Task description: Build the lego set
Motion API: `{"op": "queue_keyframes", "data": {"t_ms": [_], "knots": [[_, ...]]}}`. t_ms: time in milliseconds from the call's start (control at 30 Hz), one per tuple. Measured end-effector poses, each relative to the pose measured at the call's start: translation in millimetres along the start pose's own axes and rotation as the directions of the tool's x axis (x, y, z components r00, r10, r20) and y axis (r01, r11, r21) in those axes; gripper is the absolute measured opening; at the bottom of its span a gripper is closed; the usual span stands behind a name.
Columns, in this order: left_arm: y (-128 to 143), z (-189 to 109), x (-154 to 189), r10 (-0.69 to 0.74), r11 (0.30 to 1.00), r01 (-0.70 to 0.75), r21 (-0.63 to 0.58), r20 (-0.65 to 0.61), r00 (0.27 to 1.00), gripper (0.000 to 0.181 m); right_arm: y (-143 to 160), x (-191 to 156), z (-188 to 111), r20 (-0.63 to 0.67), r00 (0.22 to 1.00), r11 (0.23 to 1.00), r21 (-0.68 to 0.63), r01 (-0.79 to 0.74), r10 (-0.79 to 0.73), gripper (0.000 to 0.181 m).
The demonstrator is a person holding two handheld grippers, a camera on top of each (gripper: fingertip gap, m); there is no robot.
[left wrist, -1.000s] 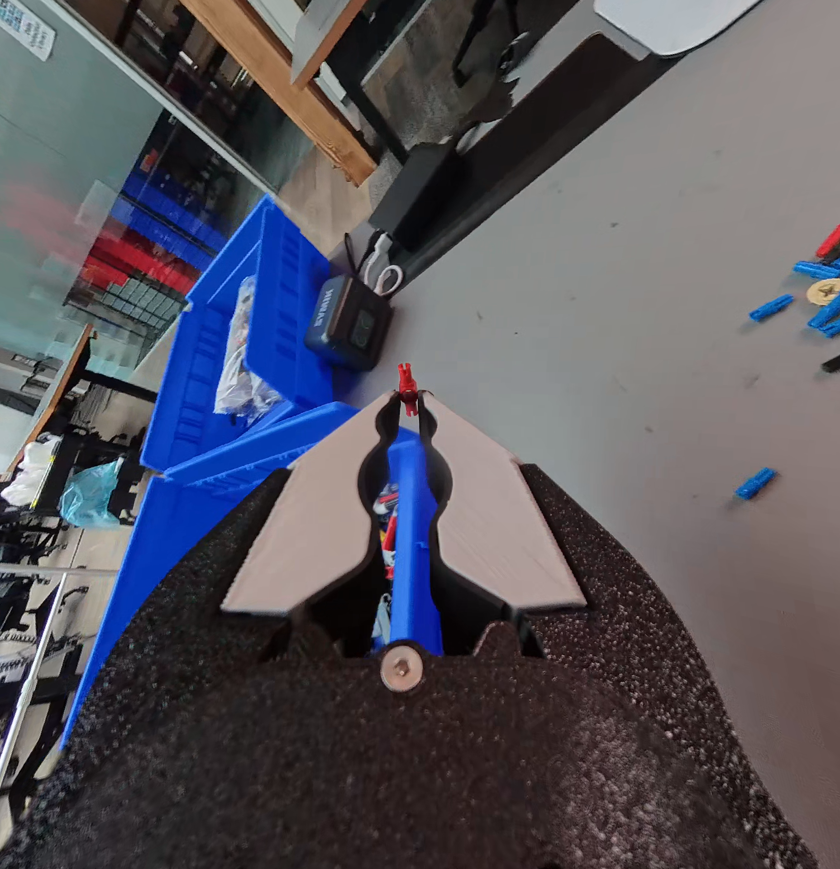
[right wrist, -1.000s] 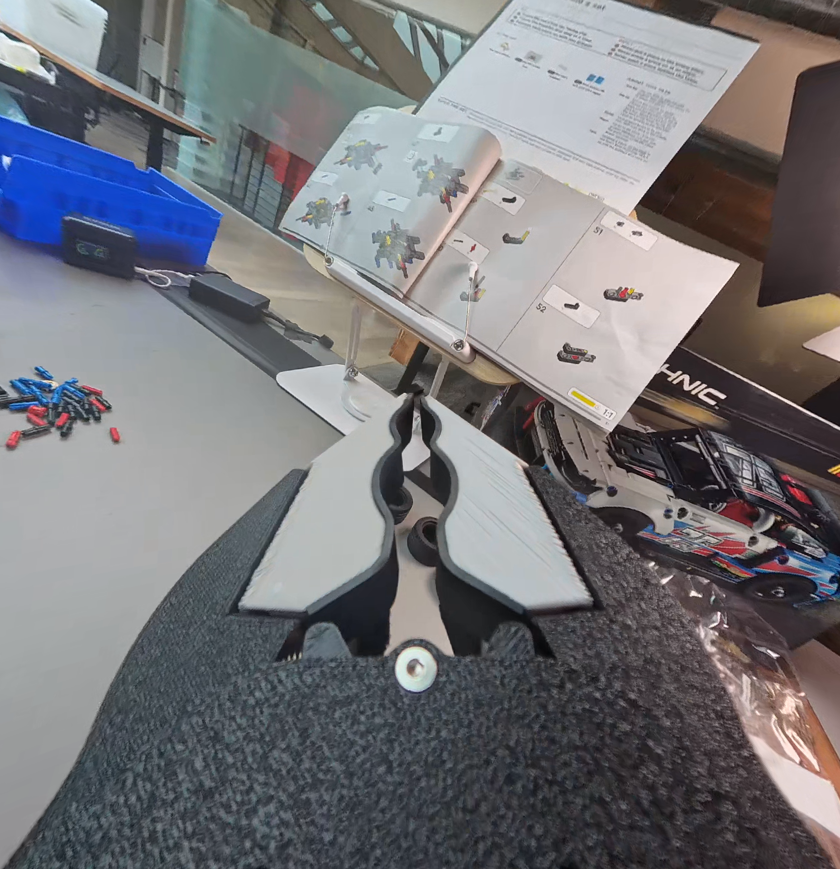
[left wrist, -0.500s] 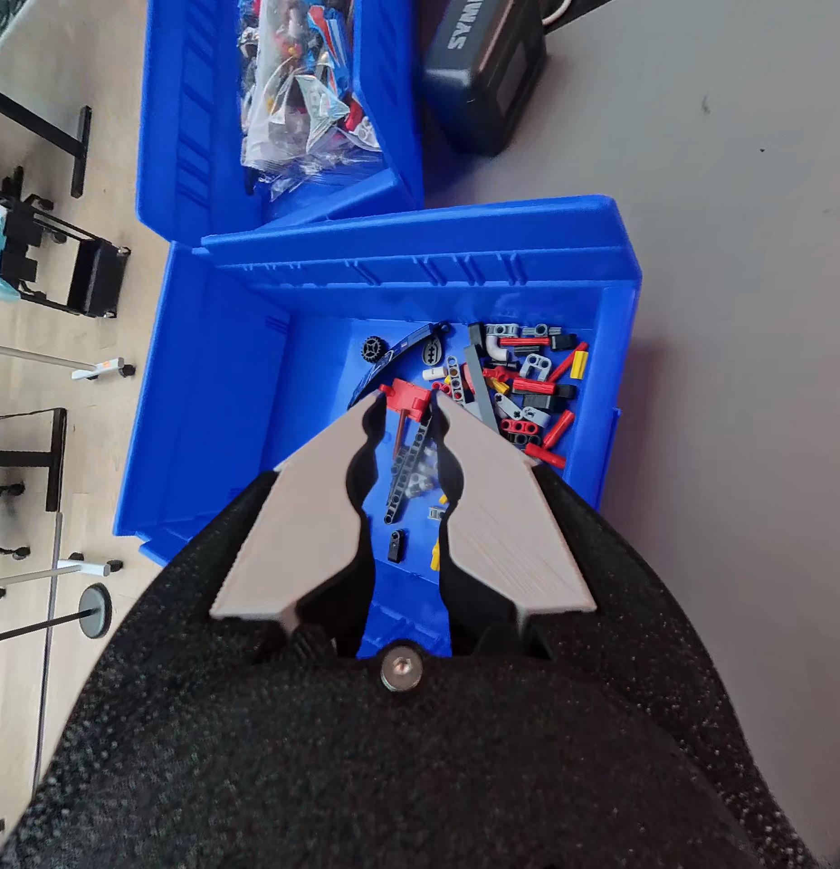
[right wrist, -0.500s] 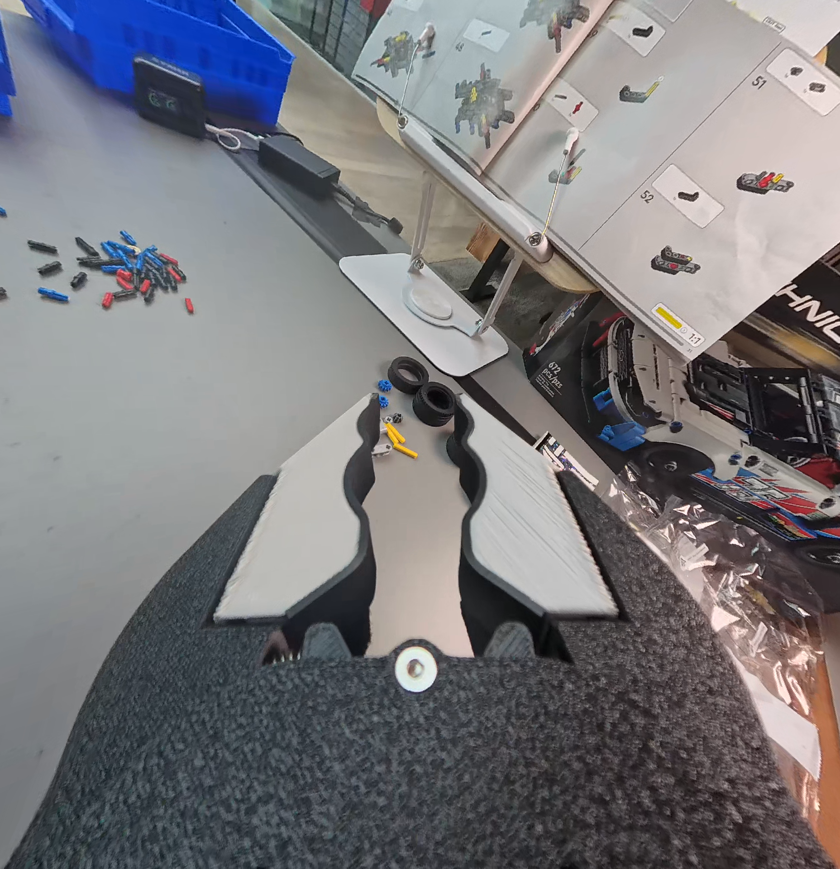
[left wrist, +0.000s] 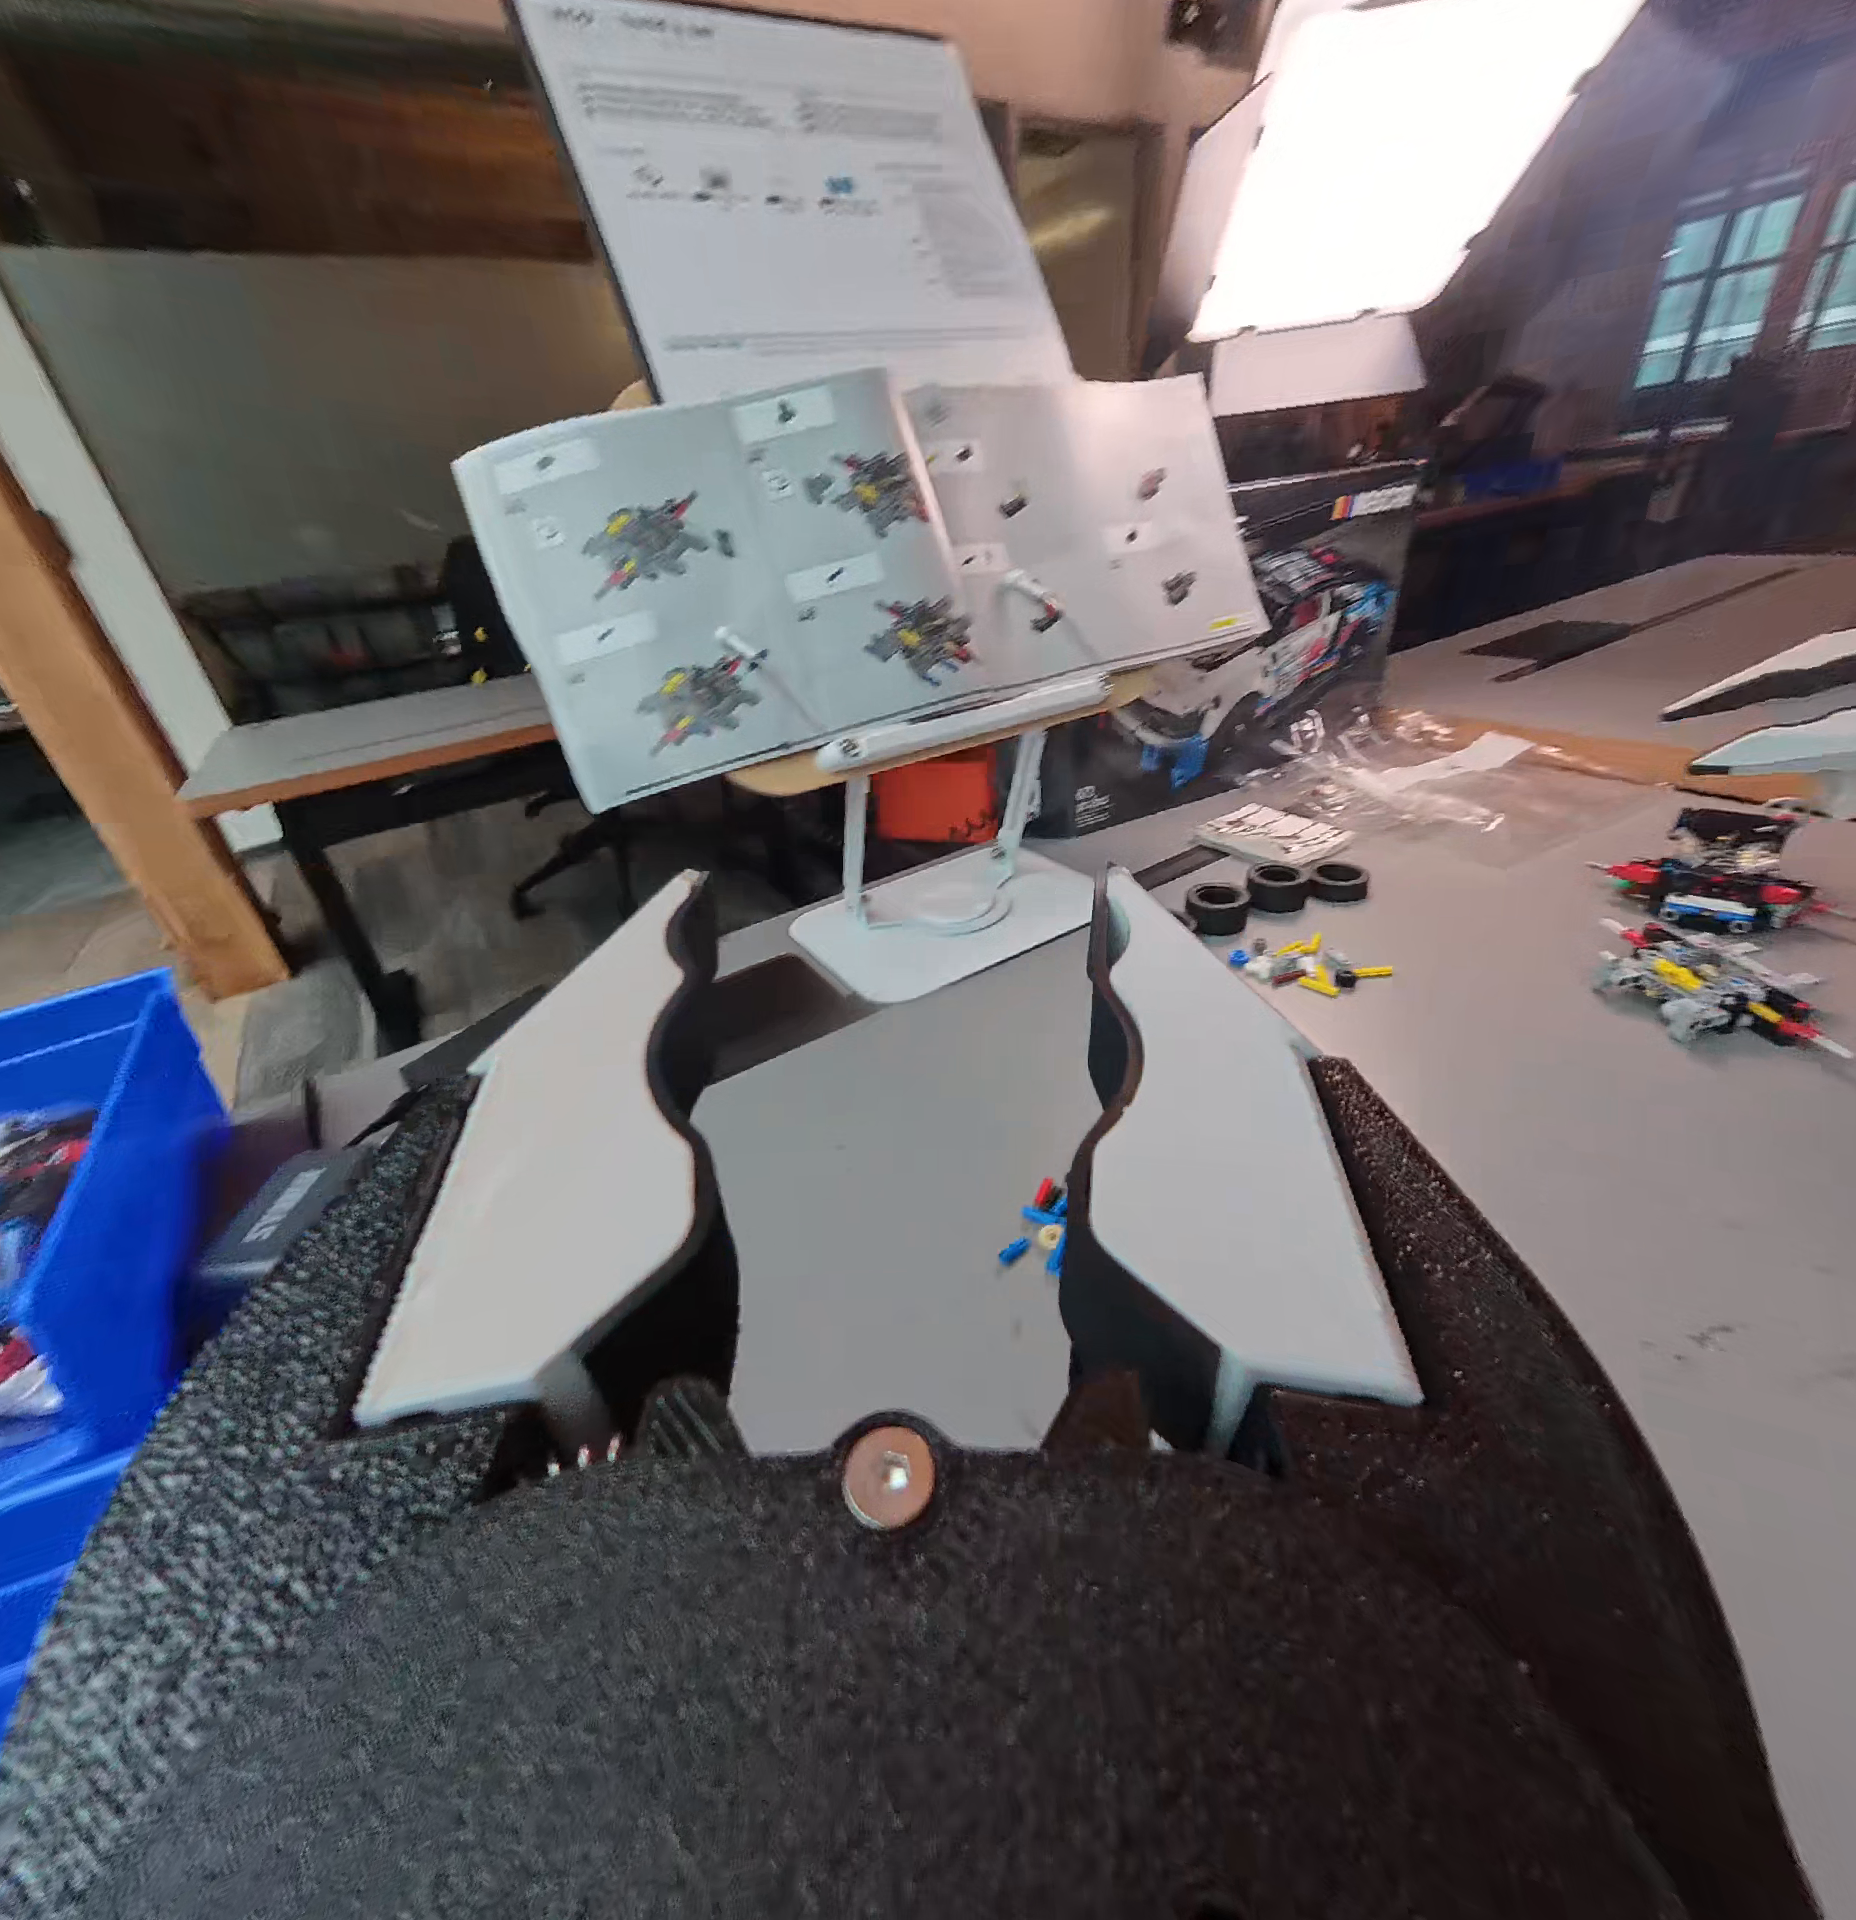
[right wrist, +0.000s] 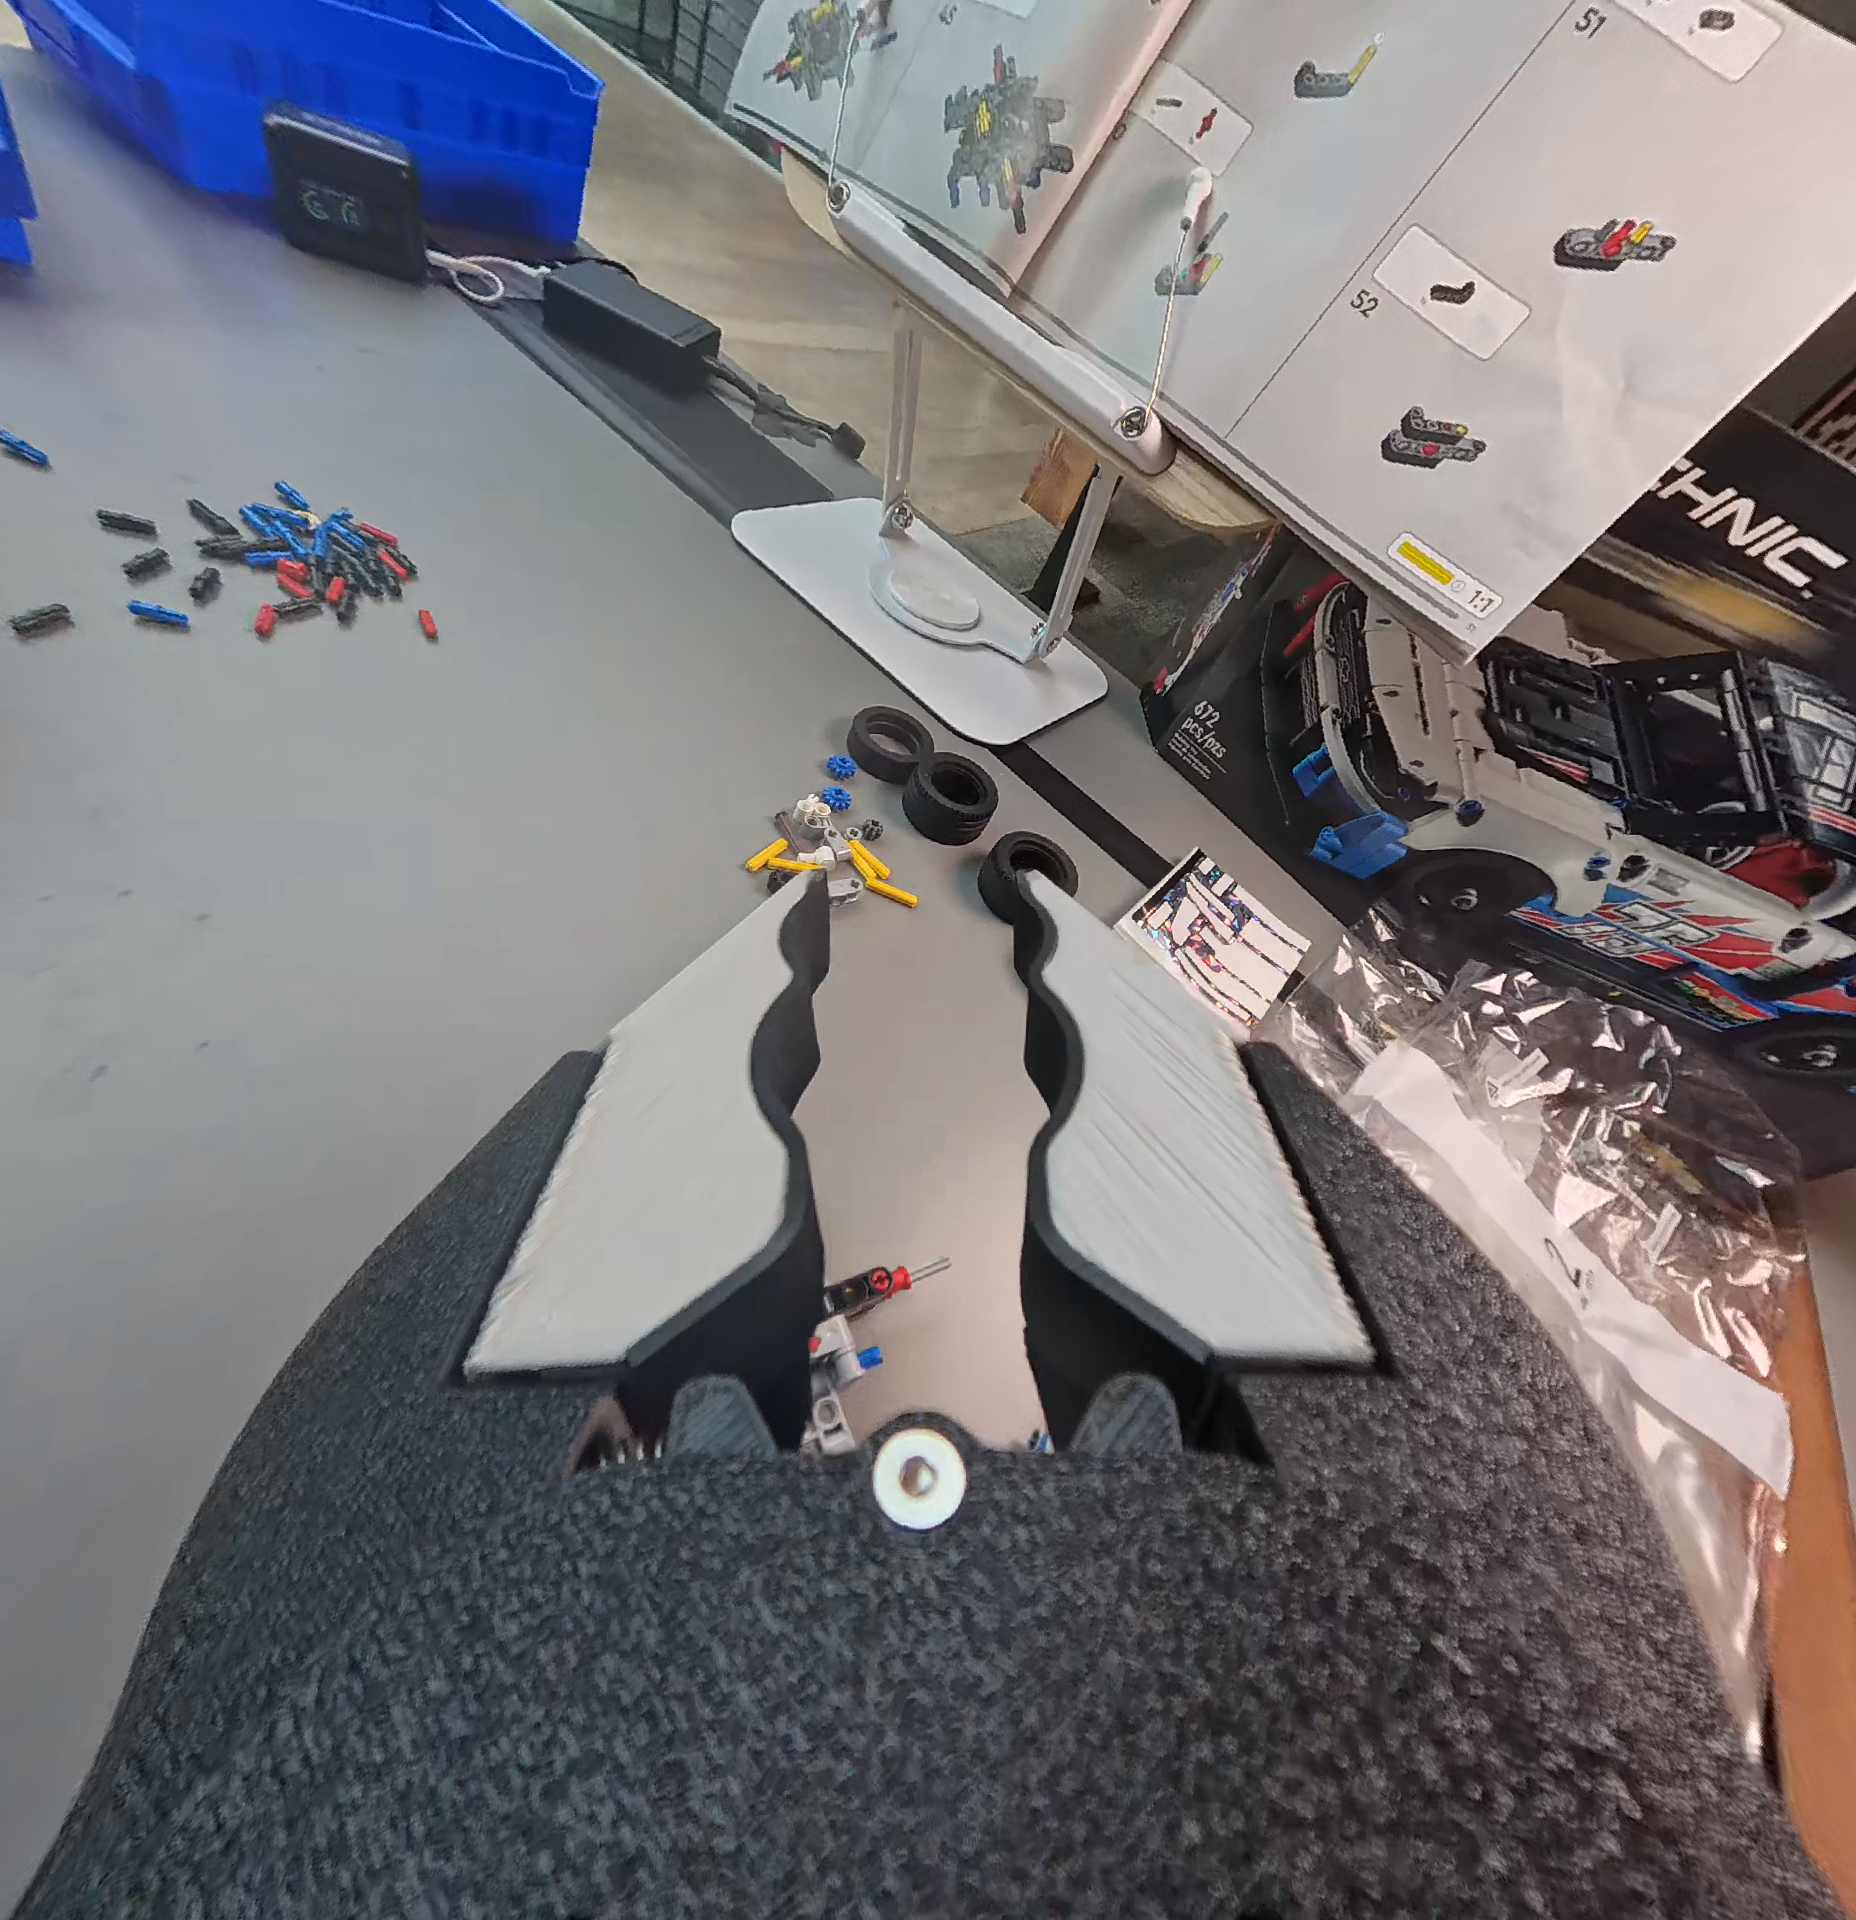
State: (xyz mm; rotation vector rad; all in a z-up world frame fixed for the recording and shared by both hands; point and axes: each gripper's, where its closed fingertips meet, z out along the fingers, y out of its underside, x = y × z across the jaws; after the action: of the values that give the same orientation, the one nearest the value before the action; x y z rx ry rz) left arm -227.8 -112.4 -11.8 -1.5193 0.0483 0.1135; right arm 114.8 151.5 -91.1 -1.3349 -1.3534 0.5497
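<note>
My left gripper [left wrist: 900, 894] is wide open and empty, held above the grey table [left wrist: 882, 1195] and facing the open instruction booklet [left wrist: 851, 561] on its stand. Two part-built lego assemblies [left wrist: 1713, 894] [left wrist: 1703, 987] lie at the right of the left wrist view. My right gripper [right wrist: 922, 894] is open and empty, low over the table [right wrist: 280, 883]. A small part-built assembly [right wrist: 851, 1320] lies under it, between the finger bases. Three black tyres [right wrist: 950, 798] and a small pile of yellow and grey parts [right wrist: 830, 842] lie just beyond its fingertips.
A pile of blue, red and black pins [right wrist: 300, 556] lies at the left, also seen between my left fingers [left wrist: 1038, 1226]. Blue bins [right wrist: 311, 94] [left wrist: 93, 1195], a black device [right wrist: 347, 192] and a power adapter [right wrist: 628, 322] stand at the back. The set's box [right wrist: 1630, 748], plastic bags [right wrist: 1526, 1143] and a sticker sheet [right wrist: 1215, 935] lie at the right. Spacing between my two grippers at the tips: around 45 centimeters.
My left gripper was shut on a small red piece, opened over the blue parts bin, then swung up to the booklet, empty. My right gripper opened and tilted down toward the table.
</note>
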Motion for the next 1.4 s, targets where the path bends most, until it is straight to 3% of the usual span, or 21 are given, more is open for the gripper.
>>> {"op": "queue_keyframes", "data": {"t_ms": [133, 267, 400, 633, 867, 1033, 1100, 1167, 1267, 1400], "knots": [[19.1, 11.0, 45.7, 0.011, 0.998, -0.003, 0.069, -0.119, 0.993, 0.077, 5.6, -5.6, -12.5, 0.024, 0.995, 0.993, 0.058, -0.102, 0.101, 0.035], [49.9, 23.8, 74.8, -0.080, 0.996, 0.087, 0.026, -0.210, 0.974, 0.058, -0.7, -3.6, -14.3, -0.008, 0.984, 0.963, 0.207, -0.171, 0.176, 0.034], [68.6, 32.3, 79.2, -0.103, 0.995, 0.103, -0.010, -0.172, 0.980, 0.060, -10.1, -1.9, -12.8, -0.042, 0.972, 0.922, 0.331, -0.203, 0.229, 0.029], [89.2, 40.0, 71.7, -0.102, 0.994, 0.094, -0.059, -0.138, 0.985, 0.065, -7.4, -15.7, 1.6, -0.036, 0.983, 0.934, 0.320, -0.159, 0.180, 0.022], [102.2, 45.4, 59.0, -0.108, 0.991, 0.097, -0.093, -0.119, 0.987, 0.062, 5.8, -5.3, 4.8, -0.092, 0.977, 0.940, 0.304, -0.154, 0.190, 0.020], [116.5, 49.0, 67.1, -0.033, 0.983, 0.000, -0.183, -0.177, 0.984, 0.055, 11.9, 0.1, 3.2, -0.116, 0.966, 0.930, 0.317, -0.184, 0.231, 0.019], [131.3, 43.0, 91.3, -0.025, 0.956, -0.072, -0.284, -0.323, 0.946, 0.042, 12.7, -0.6, 4.0, -0.131, 0.969, 0.936, 0.315, -0.160, 0.210, 0.018], [153.1, 24.8, 126.3, -0.114, 0.895, -0.129, -0.428, -0.497, 0.860, 0.043, 16.1, -1.7, 6.6, -0.145, 0.970, 0.944, 0.297, -0.146, 0.196, 0.017], [180.5, -0.2, 156.5, -0.178, 0.800, -0.241, -0.550, -0.601, 0.779, 0.039, 17.7, -7.5, 9.8, -0.142, 0.975, 0.953, 0.278, -0.124, 0.168, 0.017], [197.4, -5.9, 170.6, -0.153, 0.739, -0.344, -0.580, -0.641, 0.752, 0.029, 16.2, -13.7, 10.5, -0.146, 0.982, 0.962, 0.262, -0.076, 0.118, 0.016]]}}
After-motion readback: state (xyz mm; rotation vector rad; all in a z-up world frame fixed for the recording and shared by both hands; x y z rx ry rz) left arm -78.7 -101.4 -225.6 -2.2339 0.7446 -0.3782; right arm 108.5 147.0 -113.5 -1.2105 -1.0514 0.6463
